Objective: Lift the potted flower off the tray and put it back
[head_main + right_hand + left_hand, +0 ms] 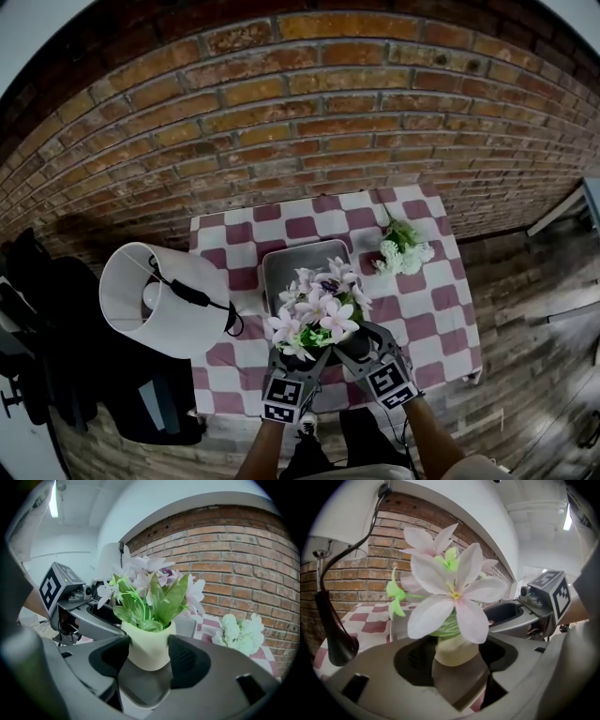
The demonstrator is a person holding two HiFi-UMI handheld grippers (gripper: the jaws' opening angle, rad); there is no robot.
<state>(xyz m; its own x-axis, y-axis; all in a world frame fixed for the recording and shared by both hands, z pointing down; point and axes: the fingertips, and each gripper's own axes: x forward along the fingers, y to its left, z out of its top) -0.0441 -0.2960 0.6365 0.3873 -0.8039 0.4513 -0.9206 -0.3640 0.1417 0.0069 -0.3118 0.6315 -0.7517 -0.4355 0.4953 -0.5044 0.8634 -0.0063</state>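
Observation:
The potted flower (317, 309) has pale pink blooms and green leaves in a cream pot (149, 648). It hangs near the table's front edge, just in front of the grey metal tray (286, 258). Both grippers hold it from the near side. My left gripper (298, 356) grips the pot (454, 651) on its left, its dark pads against the pot's sides. My right gripper (349, 352) clamps the pot from the right, with a pad (187, 660) pressed on each side. In the head view the blooms hide the pot.
A red-and-white checked cloth (422, 319) covers the small table against a brick wall (309, 122). A lamp with a white shade (155, 295) stands at the table's left, its dark base (337, 639) close by. A bunch of white flowers (403, 248) lies at the right.

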